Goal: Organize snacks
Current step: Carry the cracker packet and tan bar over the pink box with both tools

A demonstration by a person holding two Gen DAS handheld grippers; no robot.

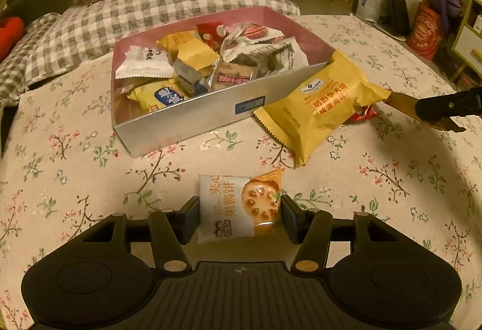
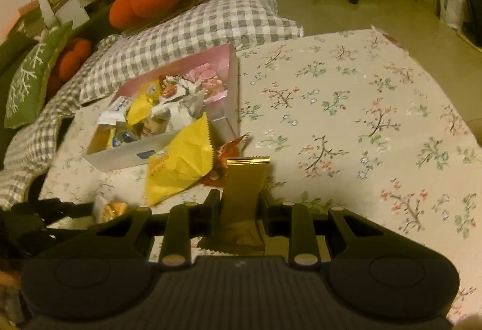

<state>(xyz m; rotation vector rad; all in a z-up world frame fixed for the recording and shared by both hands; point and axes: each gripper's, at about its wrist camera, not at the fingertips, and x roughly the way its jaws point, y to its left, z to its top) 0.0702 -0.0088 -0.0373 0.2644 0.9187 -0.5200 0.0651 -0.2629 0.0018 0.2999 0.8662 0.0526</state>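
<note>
Gripping a biscuit packet [image 1: 239, 206] left gripper [image 1: 240, 217], gold wafer [image 2: 242, 194] right gripper [image 2: 238, 206], both should clear the box [image 1: 192, 116] wall before releasing.

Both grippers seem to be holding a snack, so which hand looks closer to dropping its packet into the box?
Probably the right. The right gripper holds a gold packet beside the box's near corner. The left gripper, holding the white biscuit packet, sits further back across bare cloth.
</note>
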